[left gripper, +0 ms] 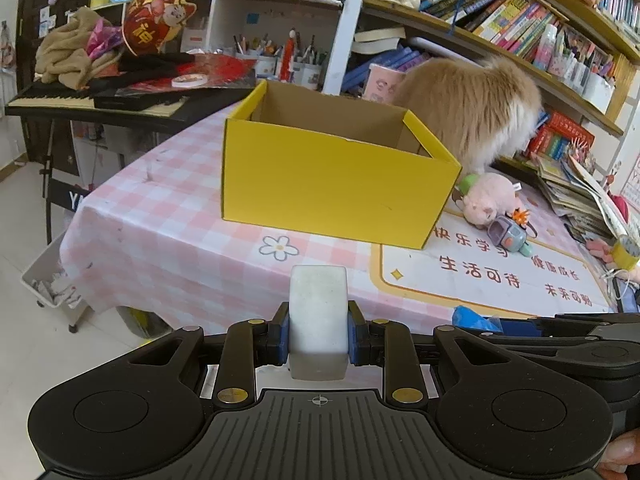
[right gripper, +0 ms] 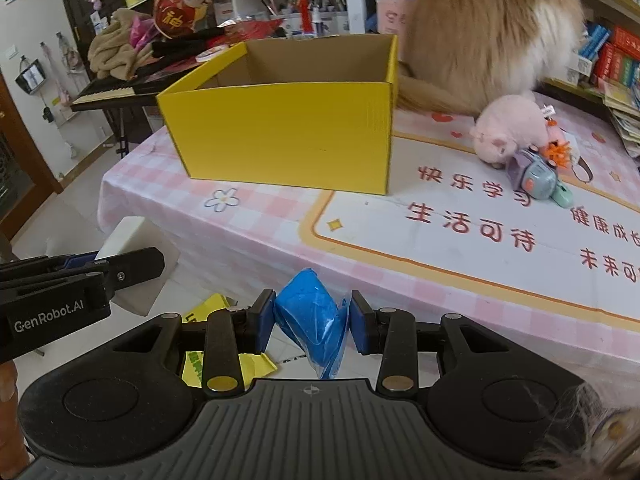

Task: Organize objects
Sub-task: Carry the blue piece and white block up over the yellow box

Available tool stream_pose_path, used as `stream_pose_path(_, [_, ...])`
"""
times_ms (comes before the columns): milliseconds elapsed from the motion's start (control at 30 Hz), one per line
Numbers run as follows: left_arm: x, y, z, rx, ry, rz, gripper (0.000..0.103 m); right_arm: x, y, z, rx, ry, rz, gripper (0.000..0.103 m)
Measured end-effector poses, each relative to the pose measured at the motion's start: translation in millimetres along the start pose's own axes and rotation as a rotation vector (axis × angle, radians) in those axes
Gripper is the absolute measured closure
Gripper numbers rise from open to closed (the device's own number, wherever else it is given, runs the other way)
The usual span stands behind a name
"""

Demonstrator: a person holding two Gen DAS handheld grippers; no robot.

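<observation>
Two loads carried: left gripper (left gripper: 318,338) clamps a white block (left gripper: 318,320), right gripper (right gripper: 312,322) pinches a blue wad (right gripper: 310,320). We should clear the box's (left gripper: 332,184) near wall before releasing; cat (left gripper: 472,112) sits far right.

the yellow box (right gripper: 280,128) stands open-topped on the desk (right gripper: 256,236), nothing over its mouth. a furry animal (right gripper: 488,32) crowds its far right side; a pink plush (right gripper: 512,128) and toys (right gripper: 536,176) lie right. the near desk strip is bare.
</observation>
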State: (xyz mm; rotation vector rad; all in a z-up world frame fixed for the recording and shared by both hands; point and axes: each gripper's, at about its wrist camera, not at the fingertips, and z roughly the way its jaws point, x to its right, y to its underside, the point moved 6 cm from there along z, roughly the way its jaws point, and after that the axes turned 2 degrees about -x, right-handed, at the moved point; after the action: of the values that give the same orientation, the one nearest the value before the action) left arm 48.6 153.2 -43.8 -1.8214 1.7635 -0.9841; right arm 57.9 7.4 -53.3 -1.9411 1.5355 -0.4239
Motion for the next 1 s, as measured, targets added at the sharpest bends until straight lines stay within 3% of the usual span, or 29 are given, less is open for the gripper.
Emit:
stream_pose_path(333, [-3.4, -4.1, -3.7, 0.019, 0.012, 0.000, 0.078, -12.3, -4.8, -1.4, 0.000, -0.002, -0.033, 0.067])
stream_pose_path(567, [-1.8, -23.7, 0.1, 0.053, 0.012, 0.005, 0.078, -12.5, -17.6, 2.1, 0.016, -0.004, -0.047, 0.067])
stream_pose_path(1000, [-1.4, -85.6, 13.8, 0.146, -0.016, 0.007, 0.078, -6.6, -87.8, 14.0, 0.103, -0.052, -0.025, 0.067])
